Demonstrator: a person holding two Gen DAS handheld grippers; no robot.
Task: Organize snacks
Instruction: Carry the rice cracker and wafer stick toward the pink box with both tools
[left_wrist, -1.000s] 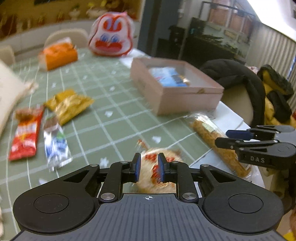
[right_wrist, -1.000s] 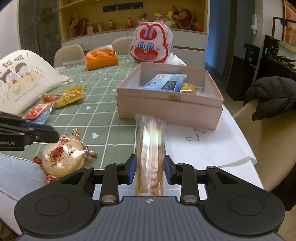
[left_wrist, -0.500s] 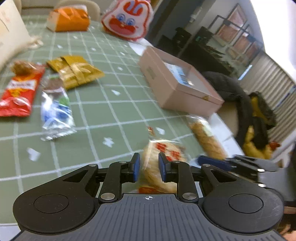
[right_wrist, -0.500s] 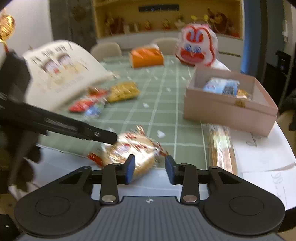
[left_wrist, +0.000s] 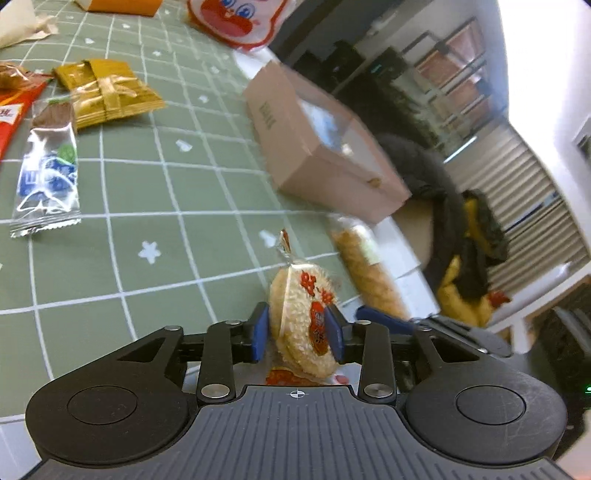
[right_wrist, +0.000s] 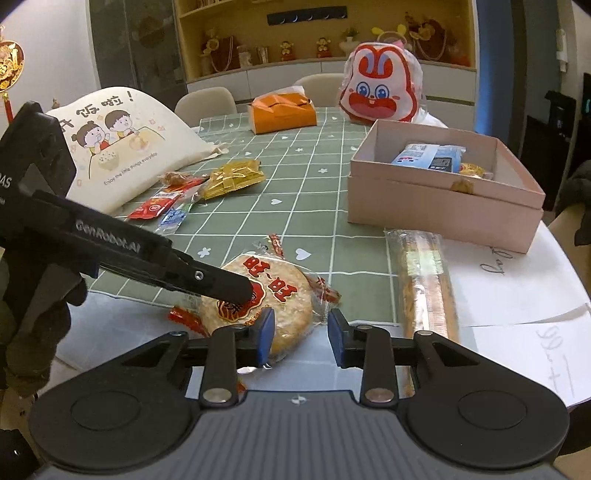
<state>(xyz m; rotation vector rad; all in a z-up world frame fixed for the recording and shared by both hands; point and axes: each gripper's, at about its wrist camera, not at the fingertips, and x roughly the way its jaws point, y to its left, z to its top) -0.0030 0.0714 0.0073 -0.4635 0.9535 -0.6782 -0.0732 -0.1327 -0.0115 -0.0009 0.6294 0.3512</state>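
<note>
left jaws clamped around rice cracker (left_wrist: 301, 321)

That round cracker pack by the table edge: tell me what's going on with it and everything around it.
A person with a gripper in each hand is sorting snacks. The left gripper has its fingers closed on the rice cracker pack, tipping it on edge. The right gripper is open just beside it, holding nothing. The long biscuit pack lies on the table, and the pink box already holds a couple of snacks. More packets wait on the green tablecloth.
</note>
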